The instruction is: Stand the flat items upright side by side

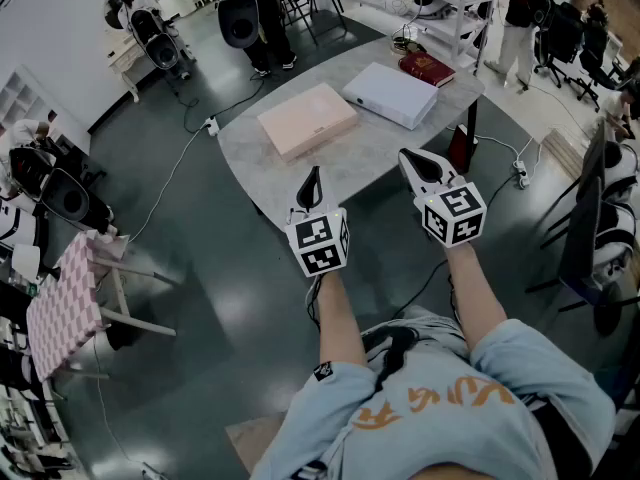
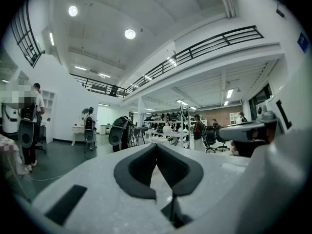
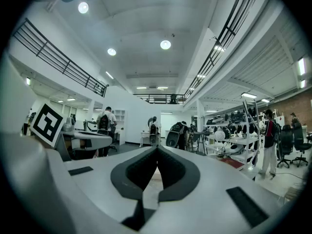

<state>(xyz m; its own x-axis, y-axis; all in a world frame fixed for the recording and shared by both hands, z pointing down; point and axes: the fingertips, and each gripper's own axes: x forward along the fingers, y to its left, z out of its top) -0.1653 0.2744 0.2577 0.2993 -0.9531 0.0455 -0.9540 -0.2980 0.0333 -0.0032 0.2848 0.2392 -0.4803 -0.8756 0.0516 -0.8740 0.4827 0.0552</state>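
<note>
Pink box, white box and red book, lying flat on the table ahead of the closed, empty left gripper and right gripper, are judged stiff, fairly light and best pinched along an edge.

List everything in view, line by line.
table: 1, grey, centre
pink box: 1, pink, flat on the table, left
white box: 1, white, flat on the table, right of the pink one
book: 1, red, flat at the table's far corner
chair: 1, pink check, floor, far left
left tool: 1, white with black jaws, shut, empty, by the table's near edge
right tool: 1, white with black jaws, shut, empty, beside the left one
</note>
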